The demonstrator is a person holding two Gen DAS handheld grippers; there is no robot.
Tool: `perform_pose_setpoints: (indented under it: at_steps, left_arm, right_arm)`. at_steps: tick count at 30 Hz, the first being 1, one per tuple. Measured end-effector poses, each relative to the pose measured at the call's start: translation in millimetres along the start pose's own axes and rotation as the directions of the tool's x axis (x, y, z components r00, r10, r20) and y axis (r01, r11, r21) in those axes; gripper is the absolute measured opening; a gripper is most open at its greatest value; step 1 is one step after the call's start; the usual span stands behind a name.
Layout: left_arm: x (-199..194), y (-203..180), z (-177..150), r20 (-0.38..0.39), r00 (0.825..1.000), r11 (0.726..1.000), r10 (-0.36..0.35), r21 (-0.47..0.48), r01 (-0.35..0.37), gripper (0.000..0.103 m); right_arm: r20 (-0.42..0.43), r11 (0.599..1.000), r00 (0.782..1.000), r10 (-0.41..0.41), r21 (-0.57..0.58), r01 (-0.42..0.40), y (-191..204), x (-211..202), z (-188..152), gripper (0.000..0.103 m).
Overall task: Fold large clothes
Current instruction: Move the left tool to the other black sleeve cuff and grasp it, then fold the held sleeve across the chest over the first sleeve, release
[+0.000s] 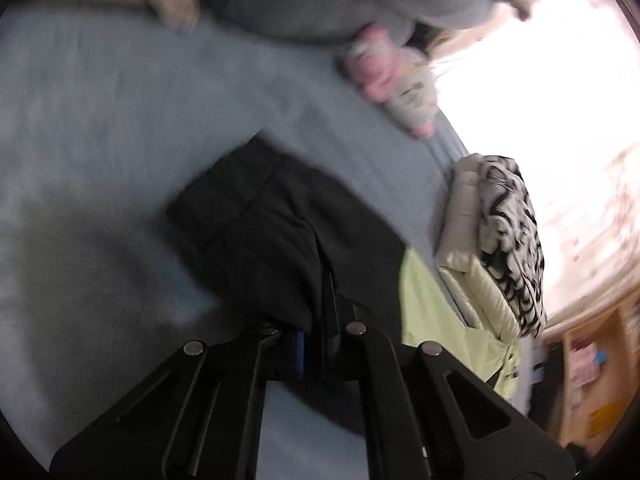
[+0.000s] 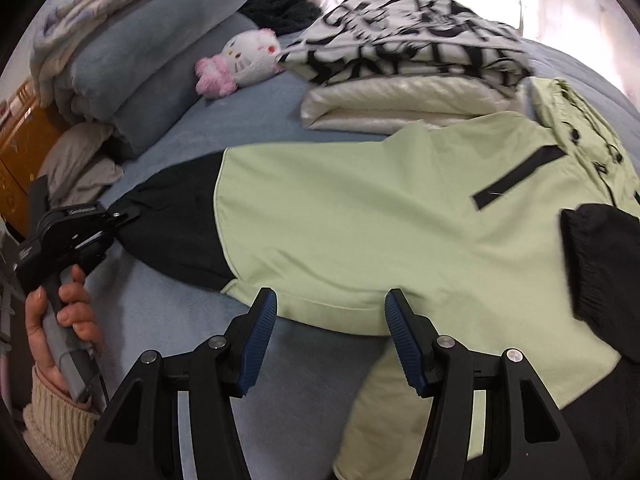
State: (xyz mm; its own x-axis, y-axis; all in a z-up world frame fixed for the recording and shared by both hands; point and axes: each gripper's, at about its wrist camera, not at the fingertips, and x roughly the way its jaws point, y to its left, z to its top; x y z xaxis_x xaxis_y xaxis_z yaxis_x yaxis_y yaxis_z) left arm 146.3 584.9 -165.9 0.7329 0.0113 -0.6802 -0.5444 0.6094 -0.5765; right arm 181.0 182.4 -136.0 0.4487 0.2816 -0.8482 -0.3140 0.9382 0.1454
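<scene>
A light green jacket with black sleeve ends lies spread on the blue bed sheet. My left gripper is shut on the tip of the black sleeve end at the jacket's left. In the left wrist view the black fabric is pinched between the closed fingers of that gripper, and a strip of green shows beside it. My right gripper is open just above the jacket's near edge, with nothing gripped. Another black cuff lies over the jacket on the right.
A stack of folded clothes, white quilted under black-and-white patterned, sits behind the jacket. A pink and white plush toy and rolled blue blankets lie at the back left. A hand holds the left gripper's handle. Wooden furniture stands beside the bed.
</scene>
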Motion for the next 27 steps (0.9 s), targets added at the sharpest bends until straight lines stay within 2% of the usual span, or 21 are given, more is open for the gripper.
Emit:
perform_pose_setpoints:
  at_steps: [3,6,11,14,17,21,27]
  left_arm:
    - [-33.1,-47.3,-8.9,0.064,0.998,0.993,-0.001,0.117,-0.006,0.002]
    - [-72.4,-106.3,-23.1,0.107,0.993,0.970,-0.049,0.240,0.022,0.002]
    - [-128.9,-194.4,-55.5,0.126,0.982,0.904,-0.139,0.421,0.074,0.002]
    - [-150.2,-253.8,-88.4,0.108,0.976,0.847,-0.188,0.522,0.105,0.002]
    - [-160.3,-308.5,-129.0,0.059,0.970,0.789,-0.236,0.595,0.155,0.002]
    - [-163.3,-362.3,-188.9,0.000,0.968,0.724,-0.252,0.663,0.188,0.002]
    - [-133.7,-433.0,-289.8,-0.058,0.980,0.632,-0.190,0.756,0.168,0.002]
  right_arm:
    - [0.034,0.999,0.999,0.000,0.036,-0.001,-16.5,-26.5,-1.7,0.057]
    - [0.070,0.997,0.998,0.000,0.075,-0.005,-36.1,-56.4,-5.3,0.057]
    - [0.132,0.991,0.991,-0.009,0.135,-0.009,-75.5,-111.5,-15.6,0.057]
    - [0.173,0.985,0.984,-0.032,0.172,0.001,-106.2,-146.9,-26.3,0.057]
    - [0.202,0.975,0.977,-0.066,0.223,0.019,-144.1,-181.5,-41.4,0.057]
    - [0.226,0.950,0.969,-0.105,0.311,0.030,-201.0,-216.0,-63.6,0.057]
    - [0.247,0.905,0.956,-0.161,0.424,0.043,-289.8,-258.8,-103.4,0.057]
